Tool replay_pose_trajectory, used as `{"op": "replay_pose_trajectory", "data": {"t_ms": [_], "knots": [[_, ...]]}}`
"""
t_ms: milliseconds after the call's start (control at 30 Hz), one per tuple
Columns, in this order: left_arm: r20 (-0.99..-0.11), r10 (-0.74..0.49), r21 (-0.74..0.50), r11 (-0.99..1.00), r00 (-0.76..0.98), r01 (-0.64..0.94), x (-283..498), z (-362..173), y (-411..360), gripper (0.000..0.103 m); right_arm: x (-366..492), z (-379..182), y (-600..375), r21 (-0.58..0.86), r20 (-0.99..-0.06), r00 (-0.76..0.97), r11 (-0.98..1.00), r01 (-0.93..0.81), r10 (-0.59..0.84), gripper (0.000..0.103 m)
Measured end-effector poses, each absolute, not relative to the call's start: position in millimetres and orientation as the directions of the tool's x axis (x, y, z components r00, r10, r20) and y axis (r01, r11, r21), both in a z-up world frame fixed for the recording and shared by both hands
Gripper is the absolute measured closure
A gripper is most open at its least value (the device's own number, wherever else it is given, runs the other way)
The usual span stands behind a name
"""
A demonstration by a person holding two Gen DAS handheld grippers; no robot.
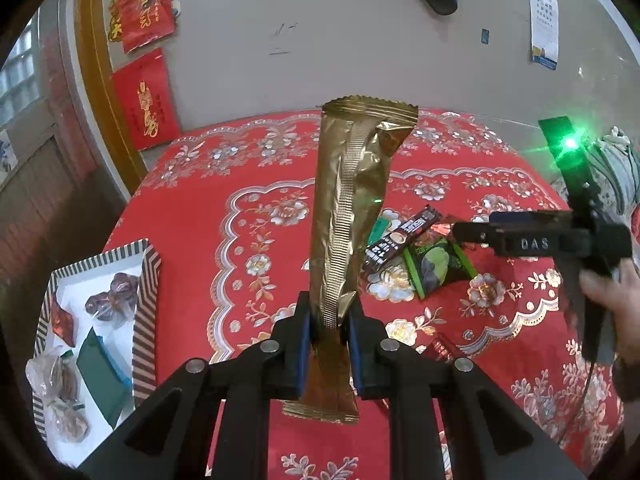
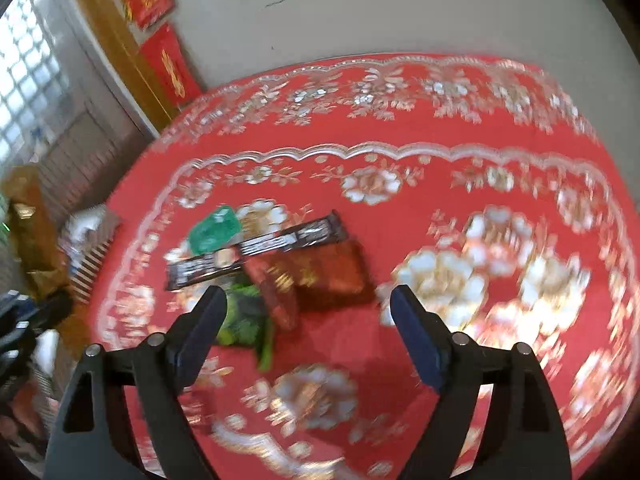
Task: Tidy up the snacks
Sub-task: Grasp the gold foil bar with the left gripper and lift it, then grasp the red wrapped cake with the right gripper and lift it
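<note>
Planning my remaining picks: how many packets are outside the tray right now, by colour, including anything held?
Green packets: 2
Dark brown sachet: 1
Red packets: 2 (view blurred, so less certain)
Gold packet, held in the left gripper: 1
Total: 6

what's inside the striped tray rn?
The striped tray holds clear-wrapped brown snacks, a red packet and a green packet. Its near end is hidden behind the left gripper.
</note>
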State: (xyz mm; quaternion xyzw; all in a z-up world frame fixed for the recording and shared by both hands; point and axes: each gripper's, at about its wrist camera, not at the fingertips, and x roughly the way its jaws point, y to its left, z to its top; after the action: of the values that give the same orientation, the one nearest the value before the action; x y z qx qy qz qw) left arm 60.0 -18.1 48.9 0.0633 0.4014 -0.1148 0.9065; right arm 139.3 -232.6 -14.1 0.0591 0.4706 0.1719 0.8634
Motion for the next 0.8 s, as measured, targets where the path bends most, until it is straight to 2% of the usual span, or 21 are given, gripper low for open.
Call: {"op": "replay_pose_trajectory", "data": {"t_ms": [267,433,567,633,700,800], "knots": [[-0.747,-0.162,0.013,0.966,0.644,0.258,64.3,46.0,-19.7,0.087,150.0,-9.5,-242.0,0.334,-0.766,0.509,0.919,-0.208,0.394,0.019],[-0.754,-0.169,0.018,0.961,0.635,0.277,61.5,42.4,-26.7,0.087,171.5,-7.2,-208.2,0.184,-0.805,0.536,0.966,-0.181,0.254,0.019],[-0.75,-0.177,0.015,0.959,0.637,0.284,59.5,43.9,-27.1,0.086,167.7,-11.2,-192.6,-0.068,-0.842,0.537,0.979,-0.191,0.046,0.019],[-0.749,-0.187,0.005,0.958,0.636,0.287,59.0,43.7,-26.3,0.086,154.3,-11.3,-205.2,-0.14,-0.839,0.544,0.971,-0.194,-0.012,0.019],[-0.748,-0.195,-0.005,0.957,0.634,0.289,58.5,43.2,-26.8,0.086,134.2,-8.9,-233.7,-0.159,-0.839,0.542,0.974,-0.162,-0.047,0.019],[-0.745,-0.212,-0.022,0.955,0.632,0.296,57.2,42.6,-30.5,0.086,112.4,0.0,-272.3,-0.106,-0.837,0.547,0.989,-0.106,-0.032,0.019]]}}
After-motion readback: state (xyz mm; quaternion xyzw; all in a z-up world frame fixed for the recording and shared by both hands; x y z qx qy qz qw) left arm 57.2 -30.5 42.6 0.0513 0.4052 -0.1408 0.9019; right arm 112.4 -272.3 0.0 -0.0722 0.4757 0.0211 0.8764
